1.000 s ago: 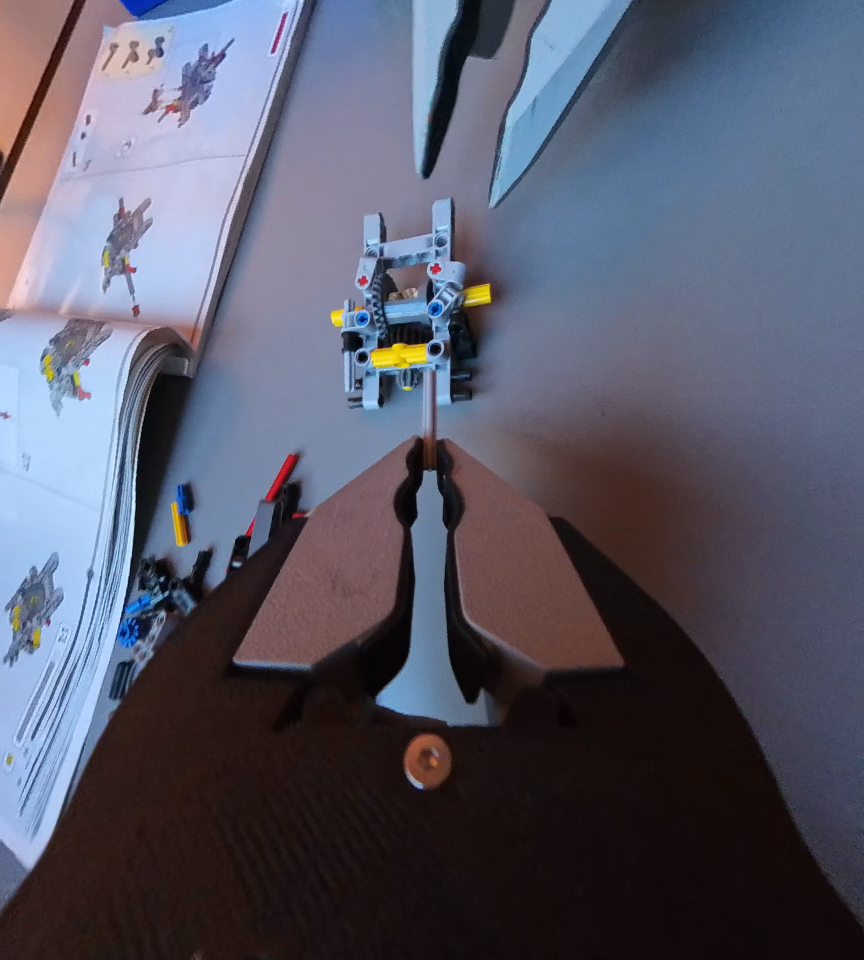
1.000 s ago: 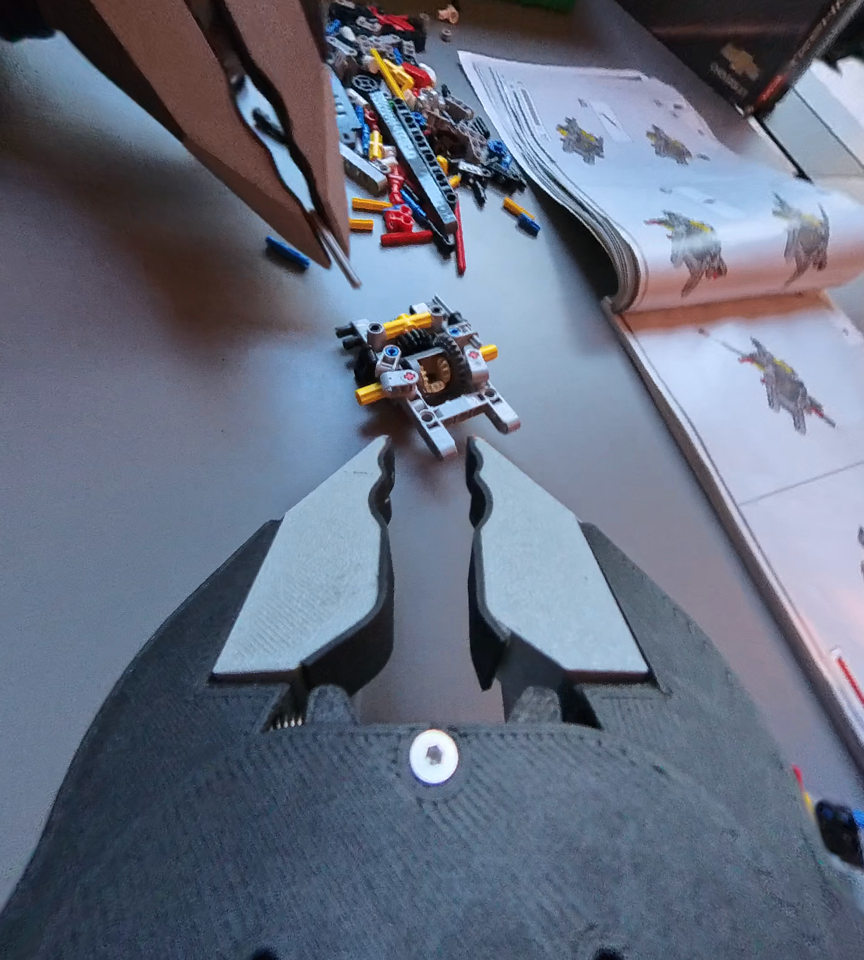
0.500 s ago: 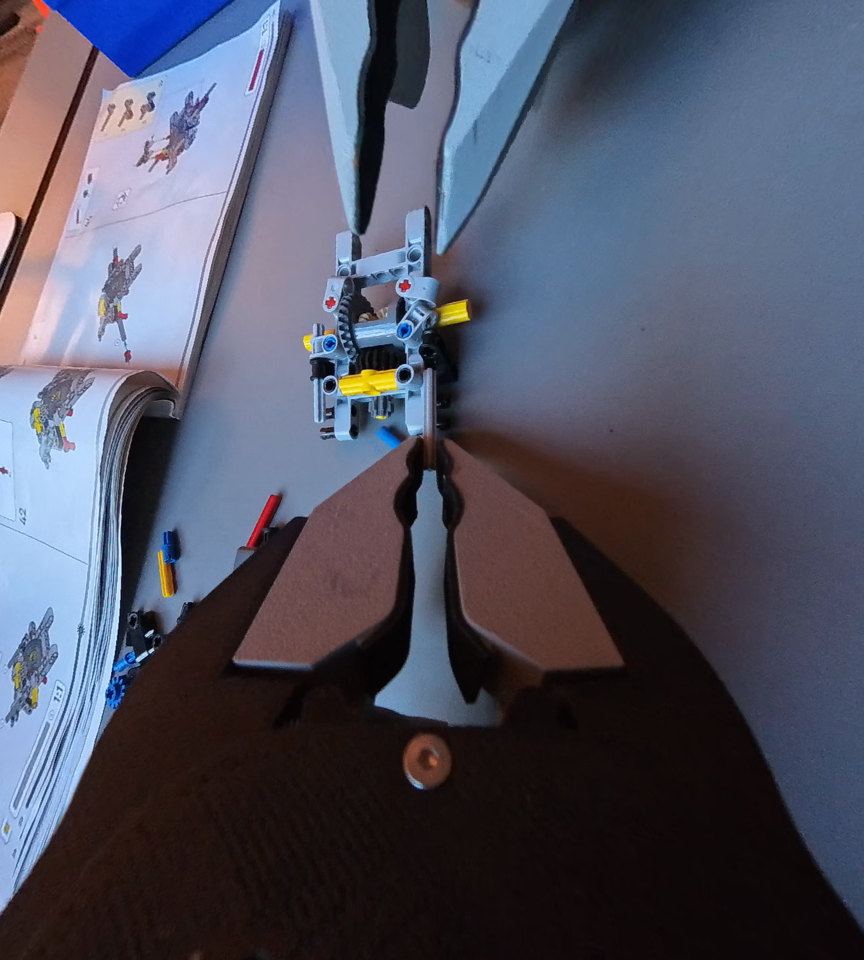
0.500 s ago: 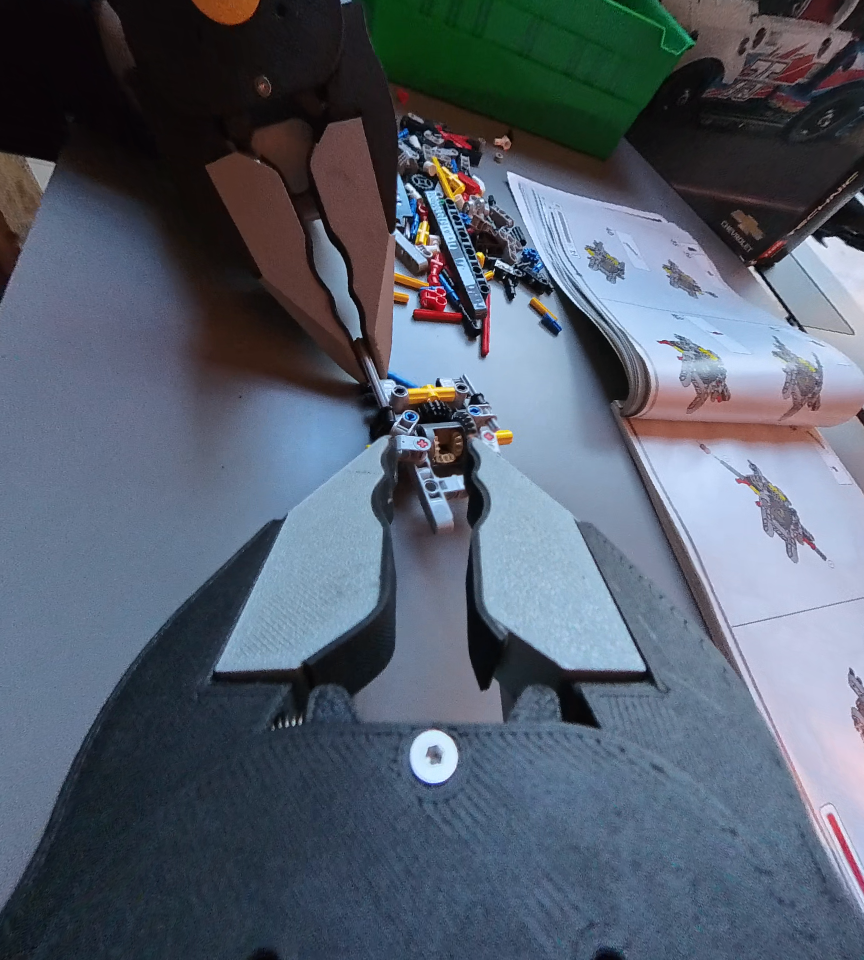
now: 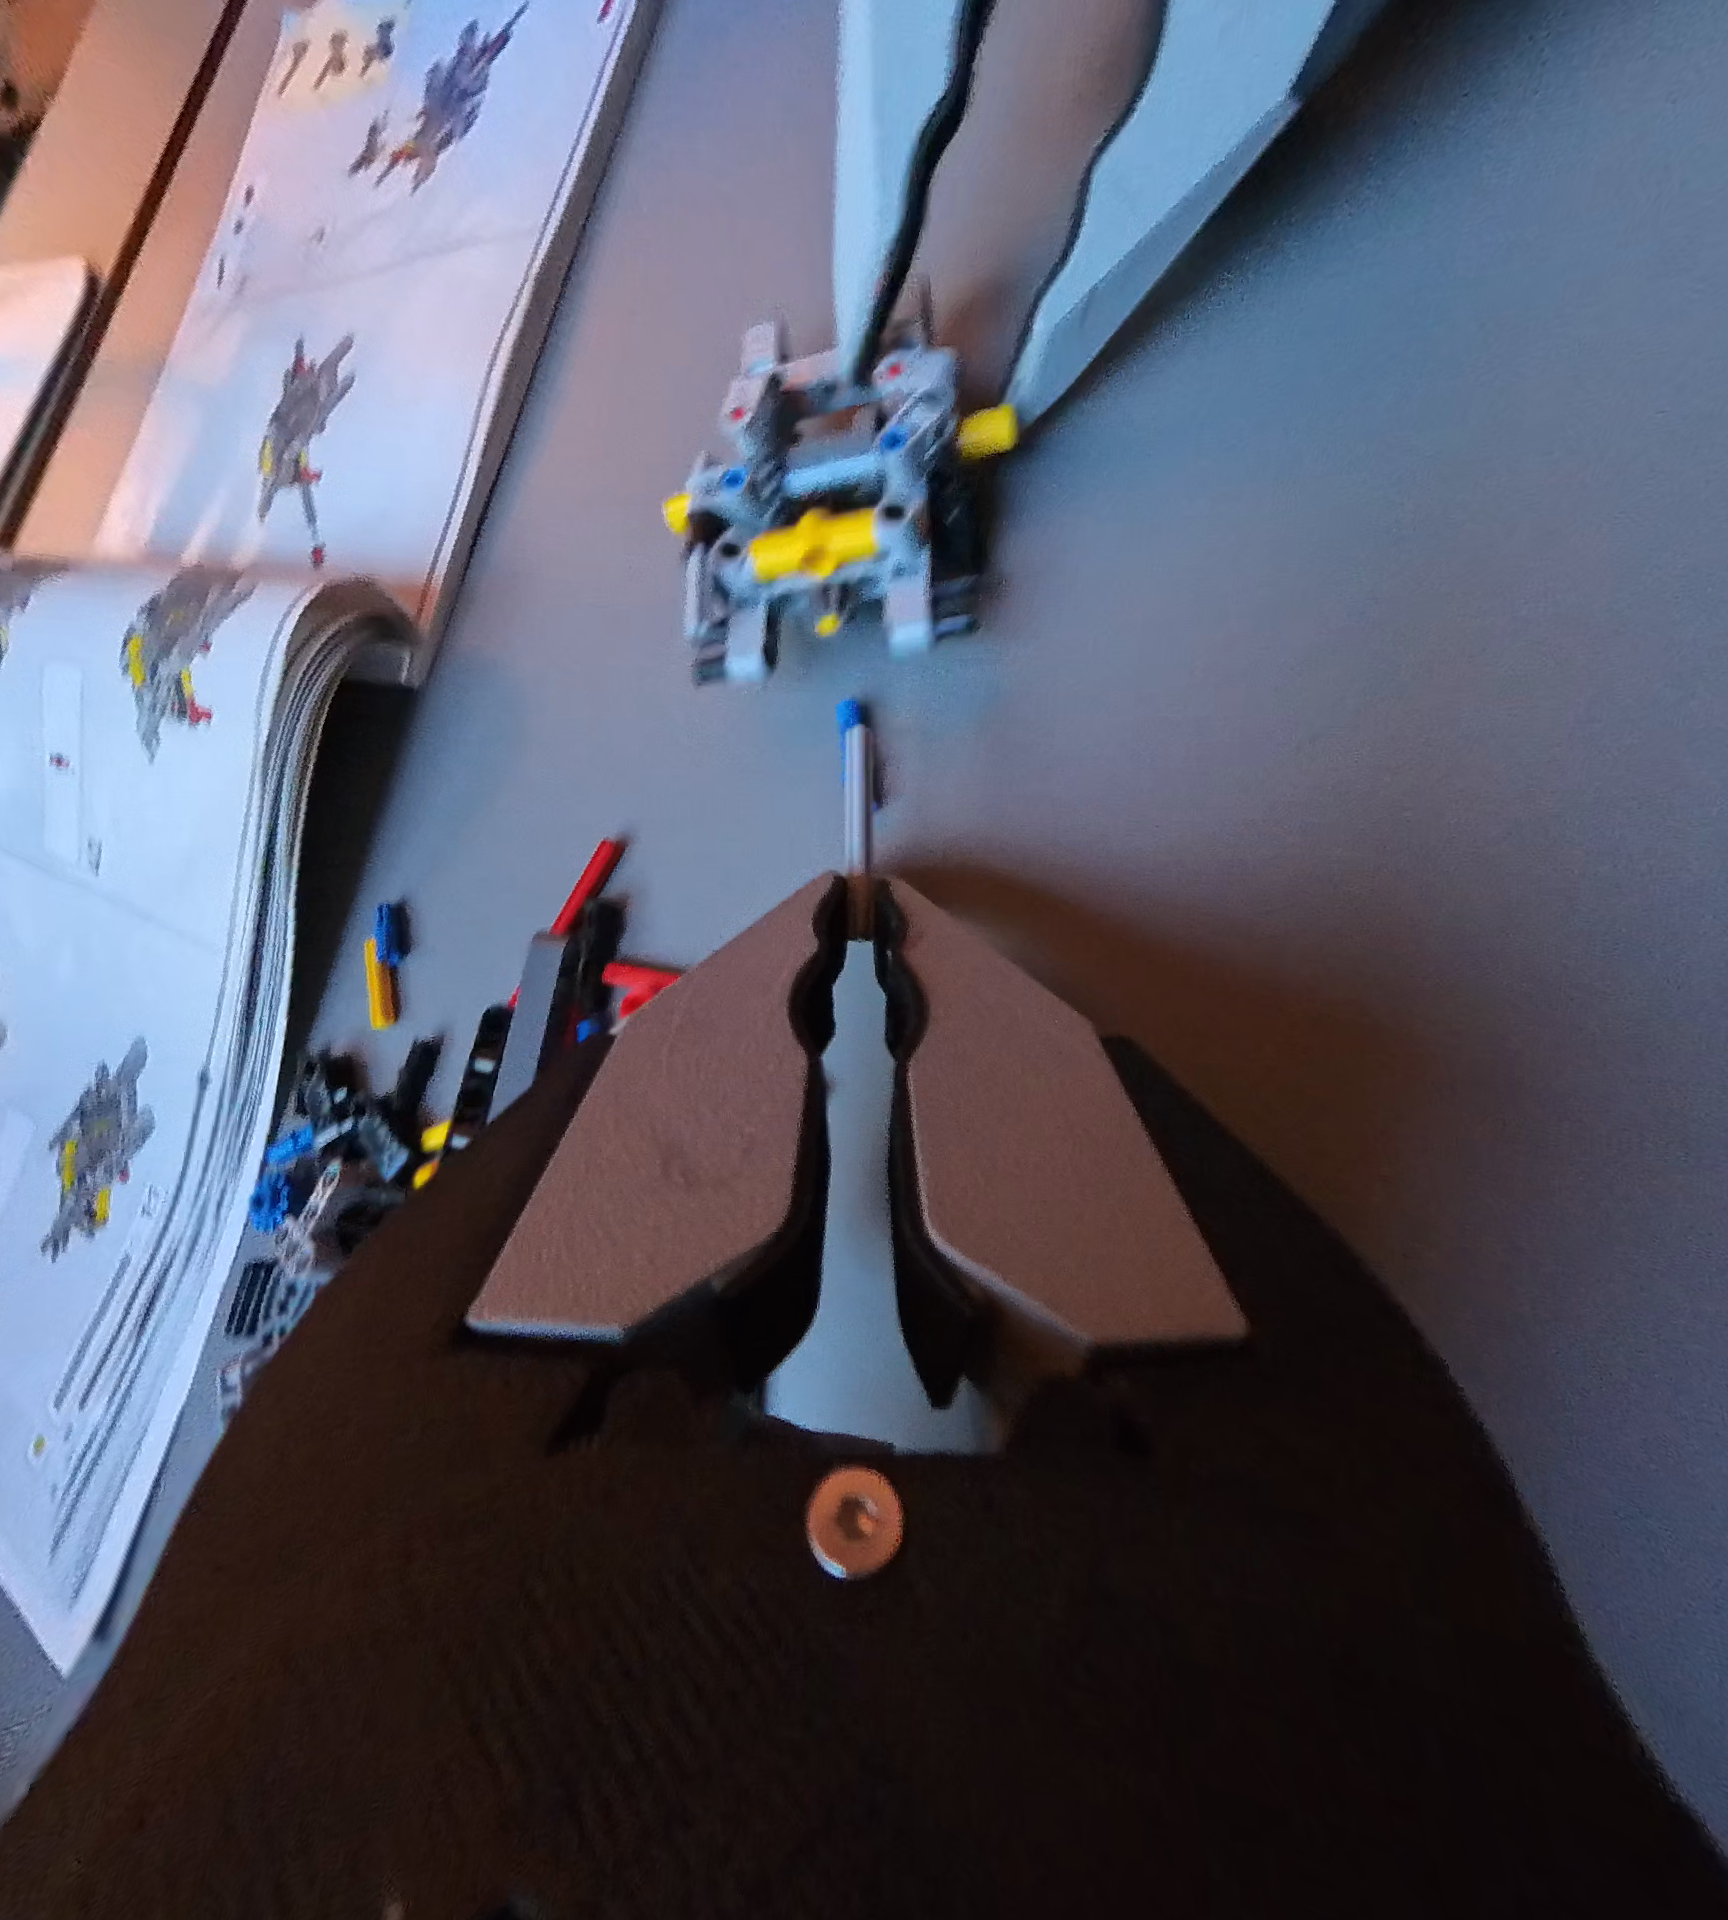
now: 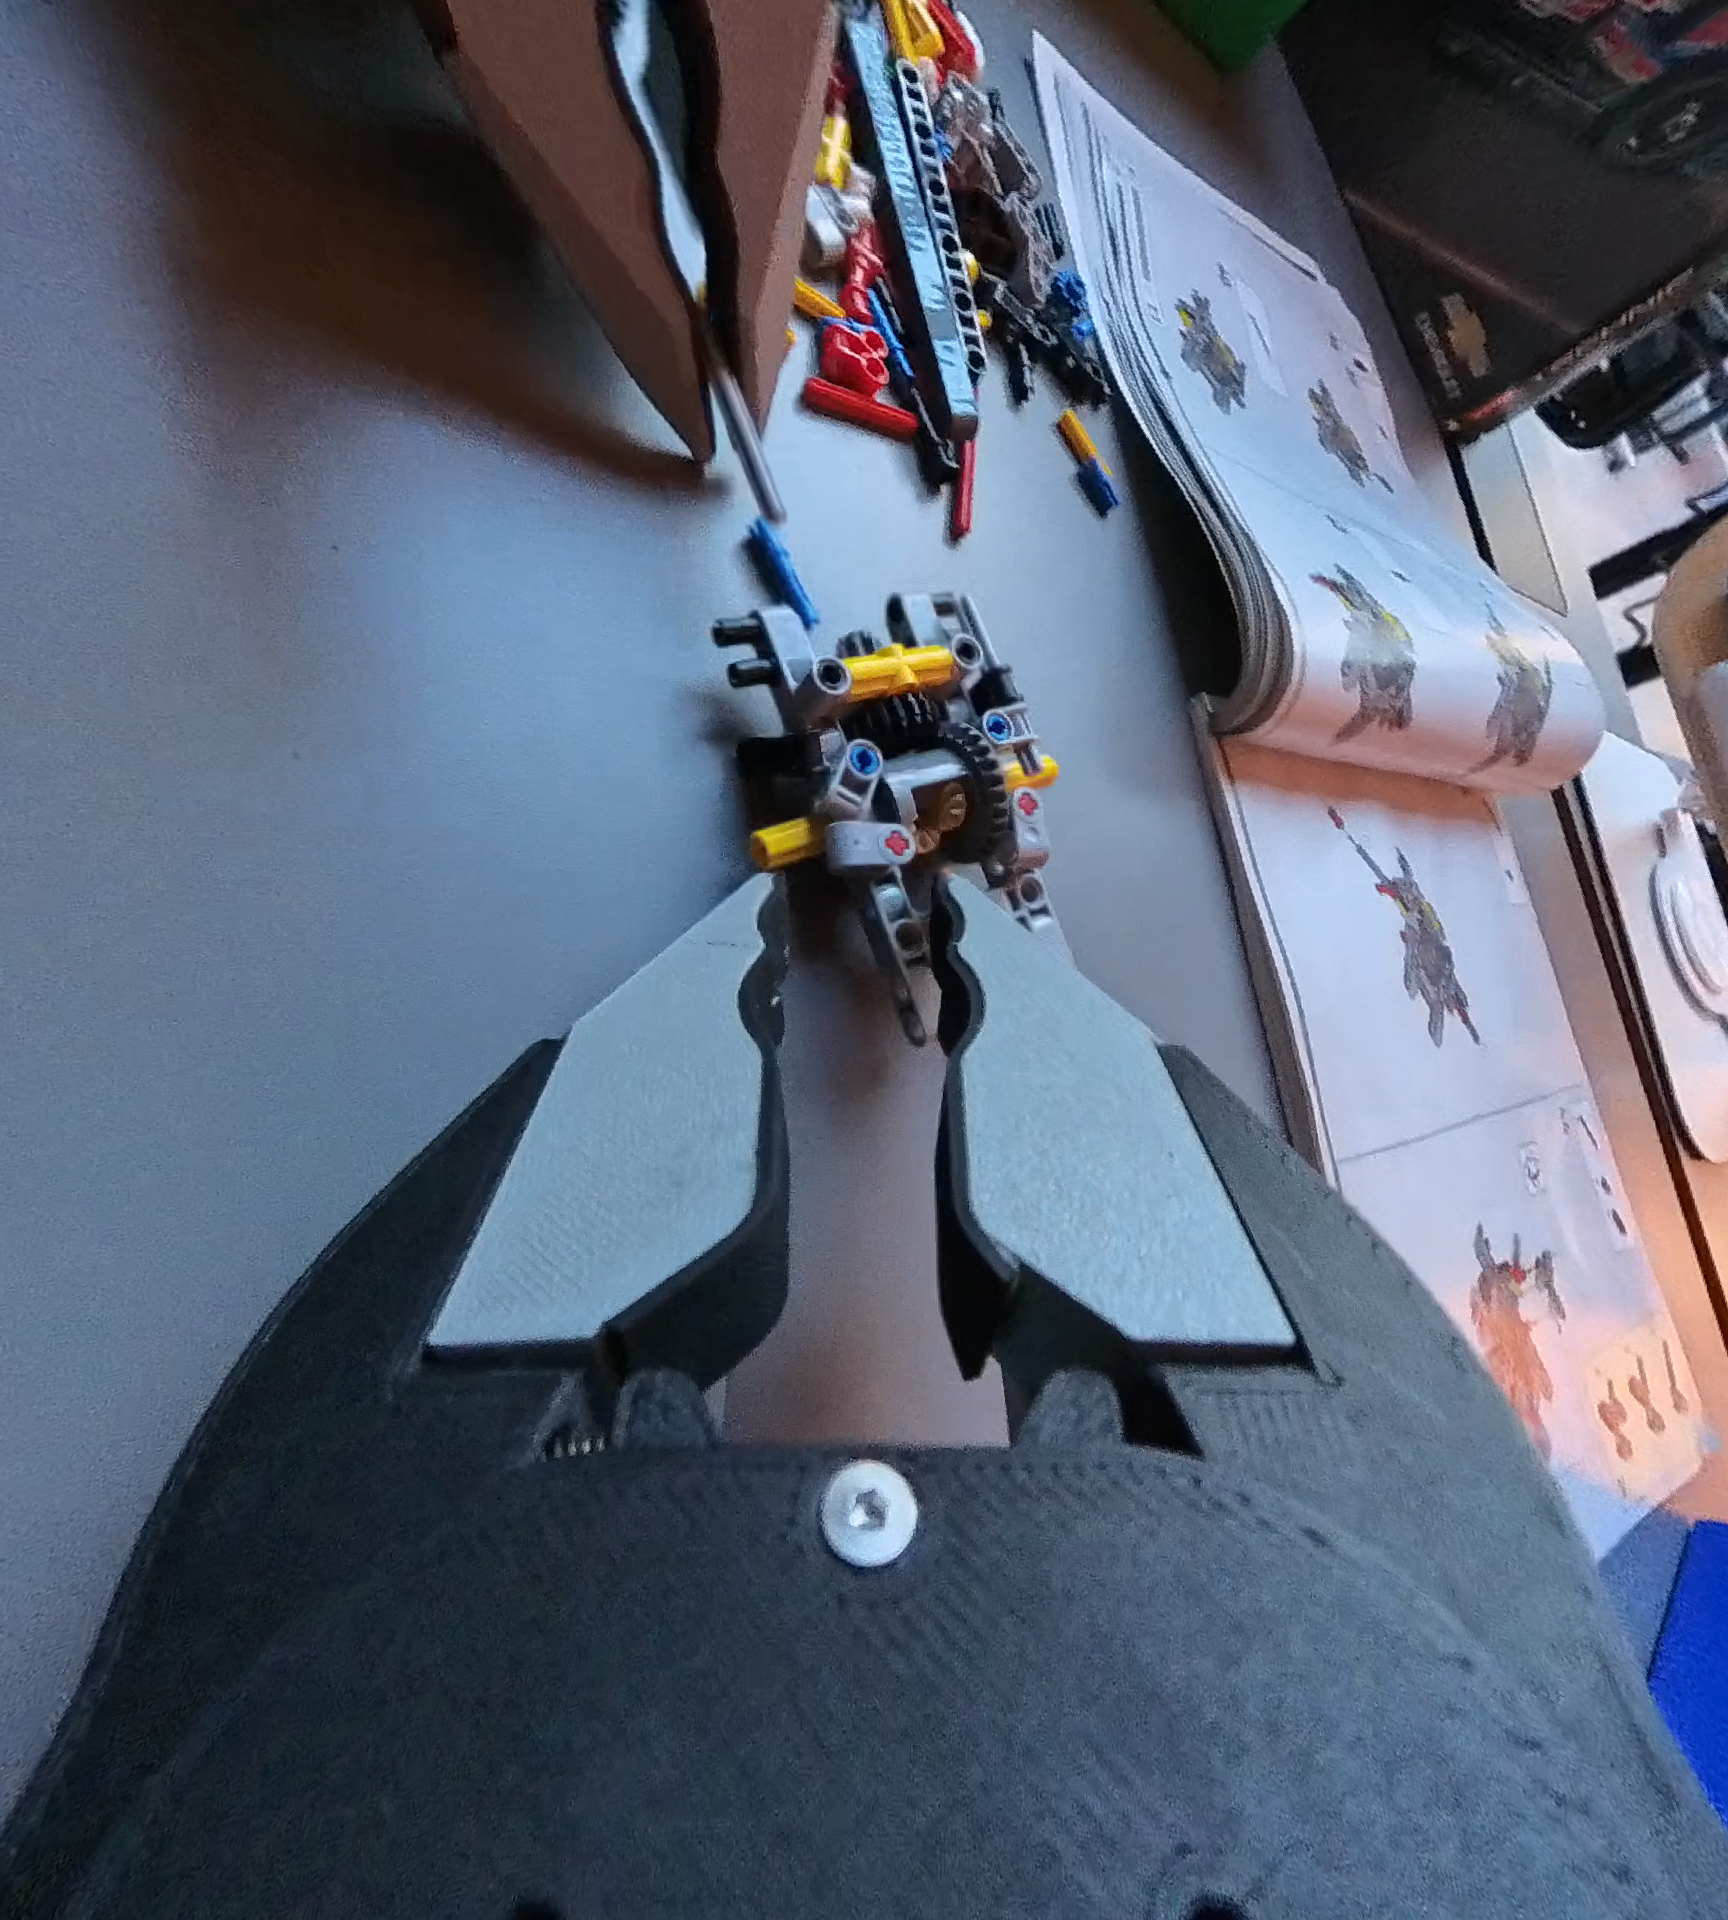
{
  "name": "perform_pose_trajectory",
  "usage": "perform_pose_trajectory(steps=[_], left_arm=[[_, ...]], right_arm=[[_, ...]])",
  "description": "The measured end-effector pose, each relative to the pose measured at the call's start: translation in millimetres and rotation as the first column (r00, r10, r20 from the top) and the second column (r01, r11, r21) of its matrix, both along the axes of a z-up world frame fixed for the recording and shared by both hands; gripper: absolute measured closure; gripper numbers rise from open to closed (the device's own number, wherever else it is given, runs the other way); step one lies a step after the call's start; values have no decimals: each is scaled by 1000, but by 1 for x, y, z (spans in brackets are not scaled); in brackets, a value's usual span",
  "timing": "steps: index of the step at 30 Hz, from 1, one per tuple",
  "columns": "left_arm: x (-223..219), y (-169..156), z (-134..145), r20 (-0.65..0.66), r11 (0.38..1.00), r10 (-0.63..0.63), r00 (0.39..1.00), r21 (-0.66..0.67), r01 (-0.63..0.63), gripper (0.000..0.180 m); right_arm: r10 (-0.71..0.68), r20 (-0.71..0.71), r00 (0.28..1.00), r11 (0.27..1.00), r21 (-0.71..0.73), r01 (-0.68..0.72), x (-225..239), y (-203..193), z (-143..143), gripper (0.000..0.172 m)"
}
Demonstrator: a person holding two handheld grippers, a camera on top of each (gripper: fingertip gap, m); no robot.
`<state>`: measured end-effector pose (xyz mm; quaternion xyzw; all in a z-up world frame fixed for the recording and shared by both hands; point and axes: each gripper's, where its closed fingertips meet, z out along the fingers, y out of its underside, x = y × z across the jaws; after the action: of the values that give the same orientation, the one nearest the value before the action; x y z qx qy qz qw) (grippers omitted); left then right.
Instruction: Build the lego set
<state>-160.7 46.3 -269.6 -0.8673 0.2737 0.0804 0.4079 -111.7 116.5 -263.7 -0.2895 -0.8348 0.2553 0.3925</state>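
Note:
My left gripper (image 5: pixel 855 894) has brown fingers and is shut on a thin grey axle rod (image 5: pixel 855 800) that sticks out ahead of its tips. A small blue pin (image 5: pixel 847 715) lies on the table just past the rod's end. Beyond it stands a small grey, black and yellow brick gear assembly (image 5: pixel 829 520). My right gripper (image 6: pixel 865 914) has grey fingers and is open. One grey beam (image 6: pixel 896 925) of the assembly (image 6: pixel 901 748) lies between its fingertips, with a gap to the left pad. The right wrist view also shows the left gripper (image 6: pixel 730 421), the rod (image 6: pixel 751 457) and the pin (image 6: pixel 782 571).
An open instruction booklet (image 6: pixel 1359 540) lies right of the assembly; it is on the left in the left wrist view (image 5: pixel 112 831). A pile of loose bricks (image 6: pixel 922 260) sits behind the left gripper. A dark box (image 6: pixel 1566 156) stands at the back right. My right fingertips sit around 10 cm from my left ones.
My left gripper has drawn back from the assembly with the rod still in it. My right gripper has moved forward, and one beam of the assembly now lies between its fingers.

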Motion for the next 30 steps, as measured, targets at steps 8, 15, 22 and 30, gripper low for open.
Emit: perform_pose_trajectory(steps=[8, 15, 22, 30], left_arm=[[-2, 12, 21, 107, 998, 59, 993, 17, -61, 179], [20, 25, -2, 197, 969, 91, 976, -244, -41, 178], [0, 21, -4, -60, 931, 102, 993, -346, -116, 178], [-52, -23, 2, -173, 886, 237, 956, -364, -286, 179]], right_arm=[[-78, 13, 997, 997, 9, 78, 2, 25, -2, 162], [-109, 10, 994, 994, 14, 109, 2, 32, -2, 162], [-116, 10, 993, 993, 13, 116, 3, 33, -2, 162], [-131, 16, 991, 991, 2, 131, 4, 36, -2, 162]])
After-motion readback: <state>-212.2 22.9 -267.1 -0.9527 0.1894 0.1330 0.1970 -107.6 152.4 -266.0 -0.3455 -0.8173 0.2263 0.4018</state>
